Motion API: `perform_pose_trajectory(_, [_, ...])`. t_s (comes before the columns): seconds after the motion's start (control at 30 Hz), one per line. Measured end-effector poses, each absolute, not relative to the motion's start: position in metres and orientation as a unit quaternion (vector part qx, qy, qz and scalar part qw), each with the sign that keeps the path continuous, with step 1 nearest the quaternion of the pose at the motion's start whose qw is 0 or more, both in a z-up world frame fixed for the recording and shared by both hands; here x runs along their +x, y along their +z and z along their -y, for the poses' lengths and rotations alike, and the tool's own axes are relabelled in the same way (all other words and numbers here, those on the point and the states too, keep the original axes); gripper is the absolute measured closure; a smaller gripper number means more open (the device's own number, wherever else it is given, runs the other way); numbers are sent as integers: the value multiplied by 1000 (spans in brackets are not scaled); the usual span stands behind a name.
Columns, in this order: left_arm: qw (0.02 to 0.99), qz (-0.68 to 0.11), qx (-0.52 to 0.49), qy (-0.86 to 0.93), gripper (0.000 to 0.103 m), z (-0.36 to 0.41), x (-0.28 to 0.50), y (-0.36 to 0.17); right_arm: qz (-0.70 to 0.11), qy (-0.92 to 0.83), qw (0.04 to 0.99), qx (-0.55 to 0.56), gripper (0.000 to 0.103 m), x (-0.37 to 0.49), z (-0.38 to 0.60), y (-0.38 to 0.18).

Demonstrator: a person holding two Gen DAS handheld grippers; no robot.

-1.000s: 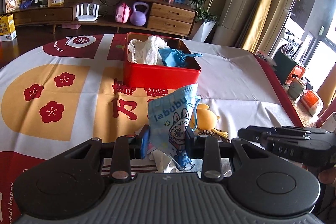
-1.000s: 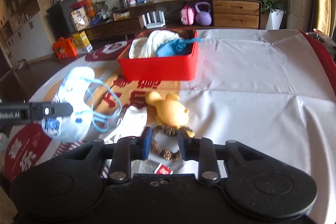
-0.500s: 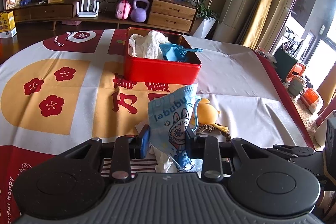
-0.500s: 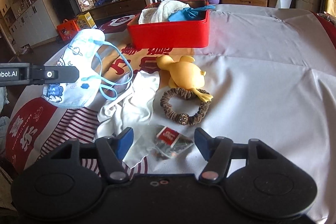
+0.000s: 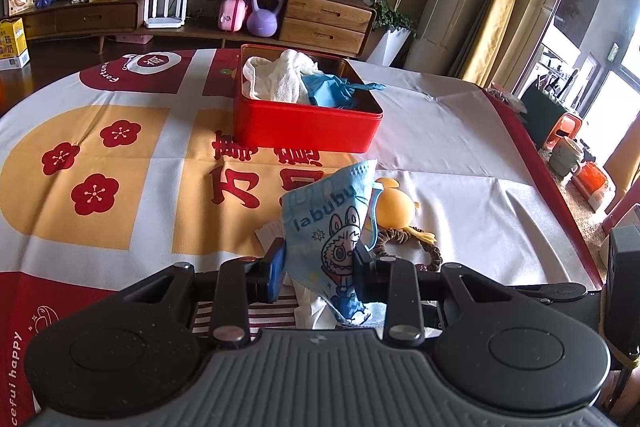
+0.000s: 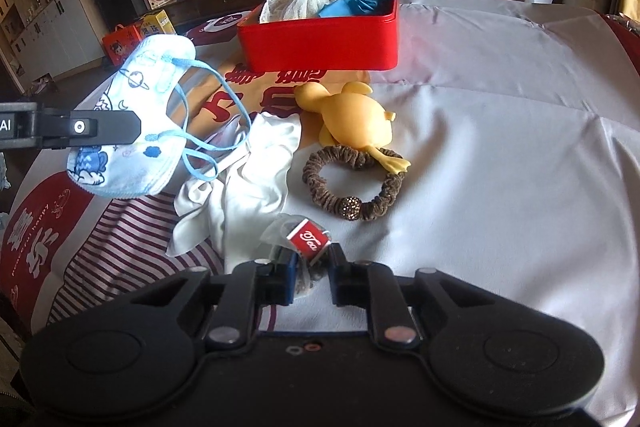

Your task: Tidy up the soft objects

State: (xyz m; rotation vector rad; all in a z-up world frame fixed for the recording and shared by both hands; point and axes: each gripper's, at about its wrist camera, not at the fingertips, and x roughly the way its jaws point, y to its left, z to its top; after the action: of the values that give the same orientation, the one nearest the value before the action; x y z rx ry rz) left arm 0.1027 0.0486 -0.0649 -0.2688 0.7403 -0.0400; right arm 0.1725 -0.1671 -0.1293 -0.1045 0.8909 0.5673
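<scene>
The tea bag (image 6: 298,247) with its red tag lies on the tablecloth (image 6: 500,155), and the right gripper (image 6: 311,277) has just closed its jaws onto it. The left gripper (image 5: 318,269) clamps a blue face mask (image 5: 332,223) above the cloth. Ahead lie a white cloth (image 6: 244,179), a brown hair tie (image 6: 352,183) touching a yellow duck toy (image 6: 352,119), and farther off a red tin (image 6: 320,35) holding a towel (image 6: 308,1) and a blue glove (image 6: 356,3).
</scene>
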Motion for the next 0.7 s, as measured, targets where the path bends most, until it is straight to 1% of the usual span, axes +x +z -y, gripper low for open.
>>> perform_pose_trajectory(0.13, [921,-364,-137,-19,70,-52,103,-66,-416,264,869,-36,94,173,171,-123])
perform_pose_trajectory(0.4, [919,-365,-148,-21,70,-59,107,-56,-399,263,879,-6,94,177,183,-93])
perform_pose_trajectory(0.7, [919,-366,-146,-28,70,-66,127,-24,-368,276,888,-1,94,190,182,-42])
